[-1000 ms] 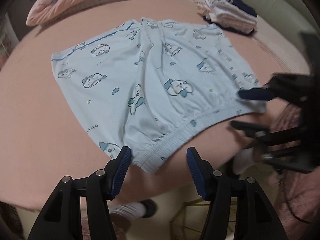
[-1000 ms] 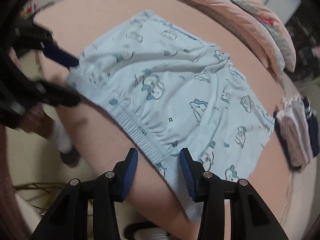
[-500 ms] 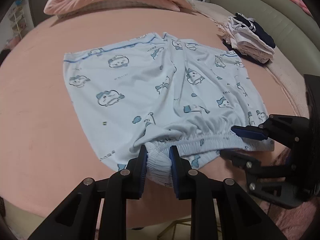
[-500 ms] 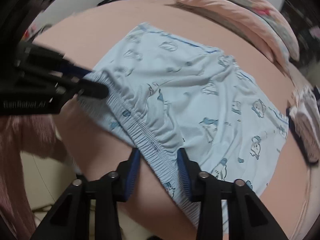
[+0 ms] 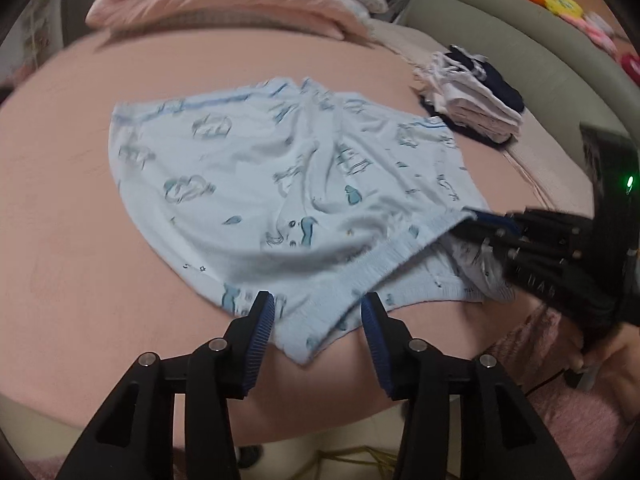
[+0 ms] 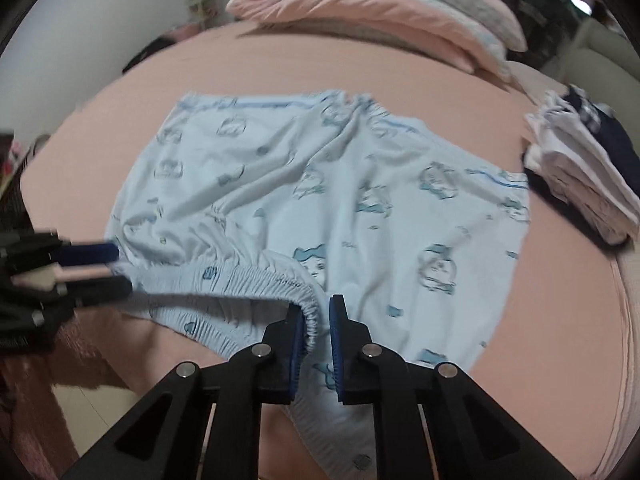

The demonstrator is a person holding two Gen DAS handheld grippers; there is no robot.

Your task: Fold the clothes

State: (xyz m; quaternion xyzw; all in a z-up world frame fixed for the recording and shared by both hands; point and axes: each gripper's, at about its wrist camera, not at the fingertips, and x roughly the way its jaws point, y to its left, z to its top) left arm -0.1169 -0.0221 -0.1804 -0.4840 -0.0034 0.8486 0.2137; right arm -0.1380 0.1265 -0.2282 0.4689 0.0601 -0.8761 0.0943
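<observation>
- The shorts (image 5: pixel 288 200) are pale blue with darker blue cartoon prints and blue trim.
- The bed sheet (image 5: pixel 60 220) is plain salmon pink.
- The folded pile (image 6: pixel 580 168) is white and navy.
- Gripper pads (image 5: pixel 260 336) are blue on black.

The left gripper (image 5: pixel 318 320) has its jaws spread wide. The right gripper (image 6: pixel 316 334) has its jaws pinched nearly together on shorts' waistband (image 6: pixel 256 274).

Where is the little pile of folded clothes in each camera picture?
Left wrist view: the pile of folded clothes sits upper right, beyond the blue shorts.
Right wrist view: the pile sits at the far right edge, beside the shorts' right leg.
Shared landmark: the pink pillow at the top of both views.
</observation>
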